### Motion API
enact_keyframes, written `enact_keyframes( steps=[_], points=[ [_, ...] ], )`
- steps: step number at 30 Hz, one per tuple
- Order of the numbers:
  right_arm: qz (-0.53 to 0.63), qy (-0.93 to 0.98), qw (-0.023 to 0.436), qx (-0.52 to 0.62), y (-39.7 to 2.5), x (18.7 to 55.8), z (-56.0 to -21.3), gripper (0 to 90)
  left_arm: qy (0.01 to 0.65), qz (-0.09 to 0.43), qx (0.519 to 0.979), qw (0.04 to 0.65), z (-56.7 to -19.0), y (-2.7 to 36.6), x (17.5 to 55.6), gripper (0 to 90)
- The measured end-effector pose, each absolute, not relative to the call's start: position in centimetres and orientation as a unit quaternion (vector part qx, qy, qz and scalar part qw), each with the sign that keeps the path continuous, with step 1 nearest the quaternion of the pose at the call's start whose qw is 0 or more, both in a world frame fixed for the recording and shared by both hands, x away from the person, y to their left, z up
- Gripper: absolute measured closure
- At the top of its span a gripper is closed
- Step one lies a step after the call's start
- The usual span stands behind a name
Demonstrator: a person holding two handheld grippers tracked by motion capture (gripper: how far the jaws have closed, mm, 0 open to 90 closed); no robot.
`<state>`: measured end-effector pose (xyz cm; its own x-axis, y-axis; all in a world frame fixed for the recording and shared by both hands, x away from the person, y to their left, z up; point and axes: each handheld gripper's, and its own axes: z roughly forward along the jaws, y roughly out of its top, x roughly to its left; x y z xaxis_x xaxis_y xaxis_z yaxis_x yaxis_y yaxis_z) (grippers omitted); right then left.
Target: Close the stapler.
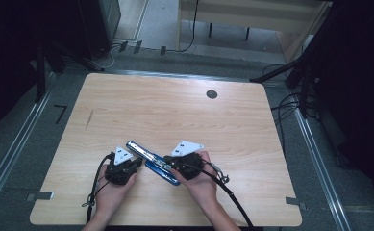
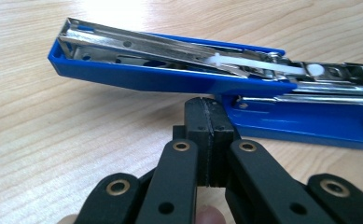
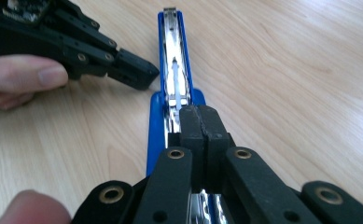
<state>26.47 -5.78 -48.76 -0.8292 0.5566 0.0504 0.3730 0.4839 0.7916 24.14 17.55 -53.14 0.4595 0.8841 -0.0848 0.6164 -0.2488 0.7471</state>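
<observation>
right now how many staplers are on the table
1. The blue stapler lies opened out near the table's front edge, between the left tool and right tool.

There are no words or numbers to read here. The blue stapler has no name on it that shows.
</observation>
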Motion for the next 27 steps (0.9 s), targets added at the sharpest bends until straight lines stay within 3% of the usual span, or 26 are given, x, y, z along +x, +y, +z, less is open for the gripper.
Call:
enact_keyframes(
  steps=[27],
  points=[
    [0.382,0.886,0.103,0.242,0.9,29.5,-49.7,90.0,0.495,0.179,0.764,0.372,-53.2,17.8,24.7,90.0]
  ],
)
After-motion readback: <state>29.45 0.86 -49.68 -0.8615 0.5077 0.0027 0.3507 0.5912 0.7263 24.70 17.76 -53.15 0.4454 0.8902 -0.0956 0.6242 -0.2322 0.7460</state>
